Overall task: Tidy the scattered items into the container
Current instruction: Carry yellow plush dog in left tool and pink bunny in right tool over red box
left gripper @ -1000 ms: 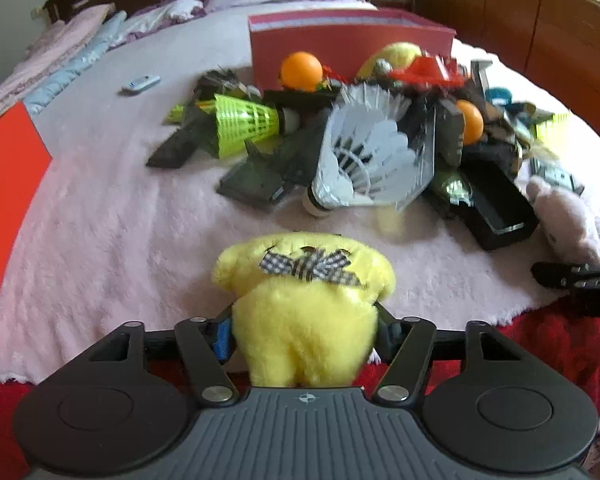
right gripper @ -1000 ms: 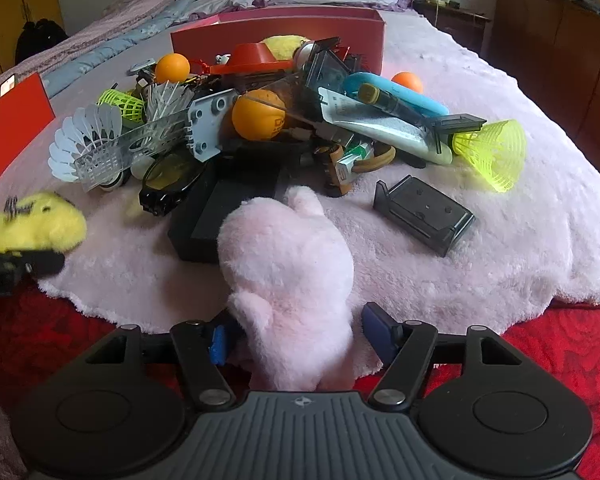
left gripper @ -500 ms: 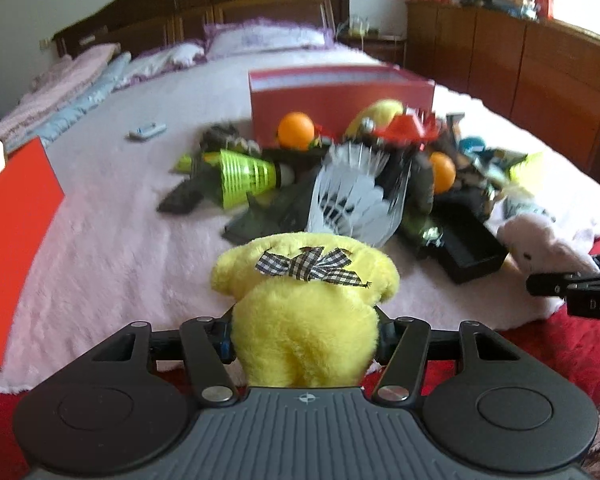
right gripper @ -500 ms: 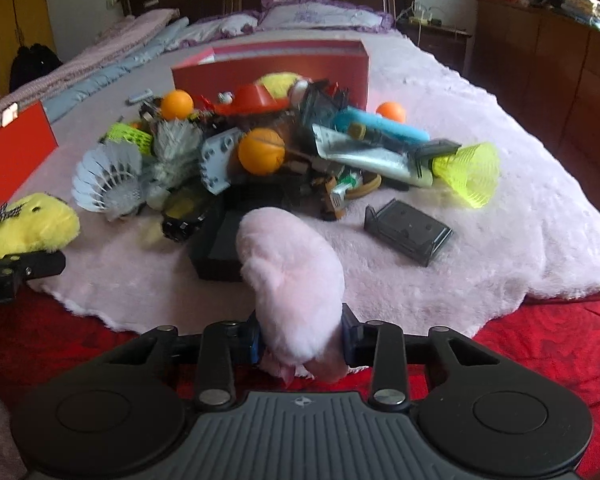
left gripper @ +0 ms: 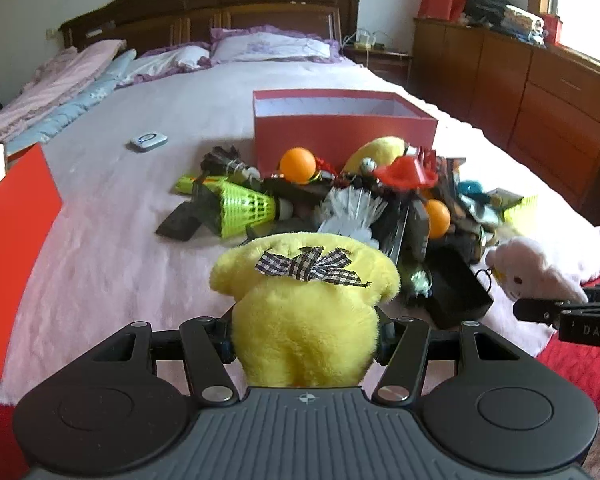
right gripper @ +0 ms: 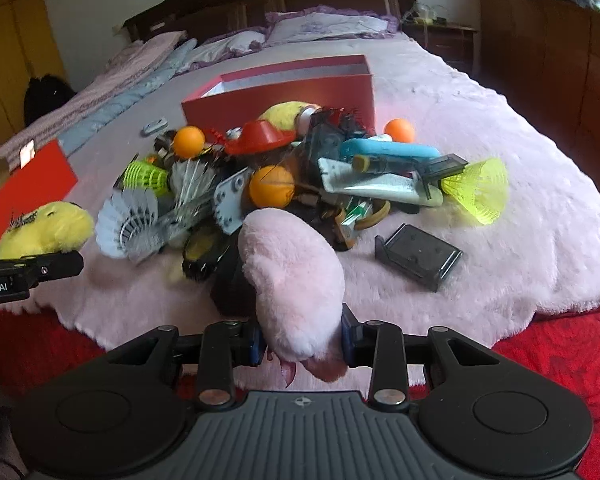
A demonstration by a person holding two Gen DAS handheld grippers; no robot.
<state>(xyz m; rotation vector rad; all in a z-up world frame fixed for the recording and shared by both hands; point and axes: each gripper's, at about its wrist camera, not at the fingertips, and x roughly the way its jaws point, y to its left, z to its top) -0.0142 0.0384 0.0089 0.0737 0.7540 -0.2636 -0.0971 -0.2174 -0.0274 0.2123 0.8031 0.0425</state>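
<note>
My left gripper point(left gripper: 305, 344) is shut on a yellow plush toy point(left gripper: 304, 304) with a checked bow, held above the bed's near edge. My right gripper point(right gripper: 302, 338) is shut on a pink plush toy point(right gripper: 292, 276), also lifted. Each shows in the other view: the pink plush point(left gripper: 534, 270) at the right, the yellow plush point(right gripper: 46, 230) at the left. The open red box point(left gripper: 342, 128) stands behind a pile of scattered items point(left gripper: 340, 208); it also shows in the right wrist view point(right gripper: 284, 92).
The pile holds orange balls point(right gripper: 271, 186), shuttlecocks point(right gripper: 128, 226), a red toy hat point(right gripper: 262, 138), a black tray point(left gripper: 456, 292) and a black holder point(right gripper: 418, 256). A red lid point(left gripper: 12, 240) lies at the left. A small remote point(left gripper: 148, 142) lies farther back. Wooden cabinets point(left gripper: 540, 92) line the right.
Both grippers have risen and tilted up with their plush toys. The right gripper closed on the pink plush and lifted it off the blanket. The red box's open top now shows.
</note>
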